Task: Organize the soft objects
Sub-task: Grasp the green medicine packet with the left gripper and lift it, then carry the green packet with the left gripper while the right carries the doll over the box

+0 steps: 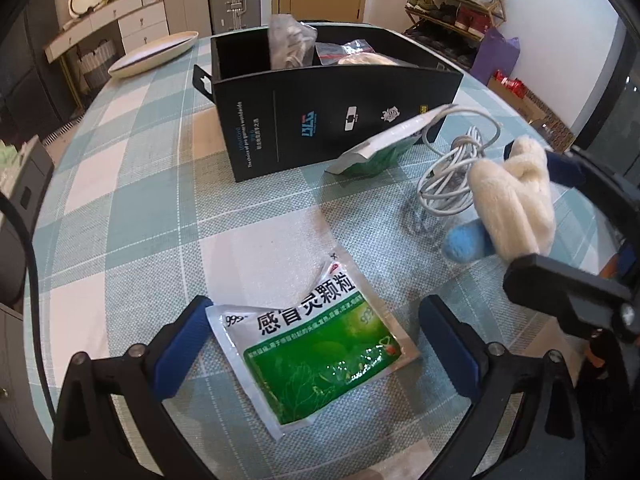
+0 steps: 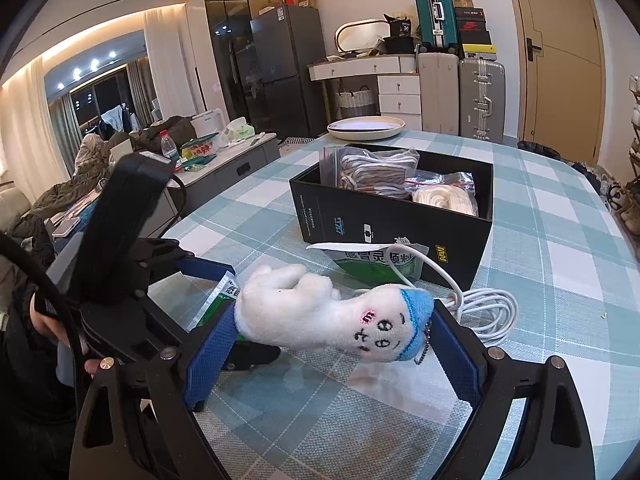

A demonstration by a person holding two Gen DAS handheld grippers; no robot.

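Soft objects lie on and above a table covered by a blue-and-white checked cloth (image 1: 132,168). At the left of the left wrist view, a cream oval dish (image 1: 154,53) rests near the table's far edge. Right of it stands an open black box (image 1: 320,120), already holding bagged items, among them a clear bag of grey-white fabric (image 2: 372,172). In the foreground the left gripper (image 1: 316,344) stands released, its blue pads wide on either side of a green-and-silver sachet (image 1: 320,356) lying flat on the cloth; the left pad sits just beside the sachet's corner without pressing it. A second sachet (image 1: 376,152) leans tilted against the box's front wall. Further right, a coiled white cable (image 1: 448,176) lies on the cloth near the box. At the far right, the right gripper (image 2: 336,340) grasps a white plush toy (image 2: 320,312) with a blue cap and a stitched face, clamped lengthwise between its two blue pads and held clear of the table, in front of the cable. A small bead chain (image 2: 423,354) hangs from the toy's capped end.
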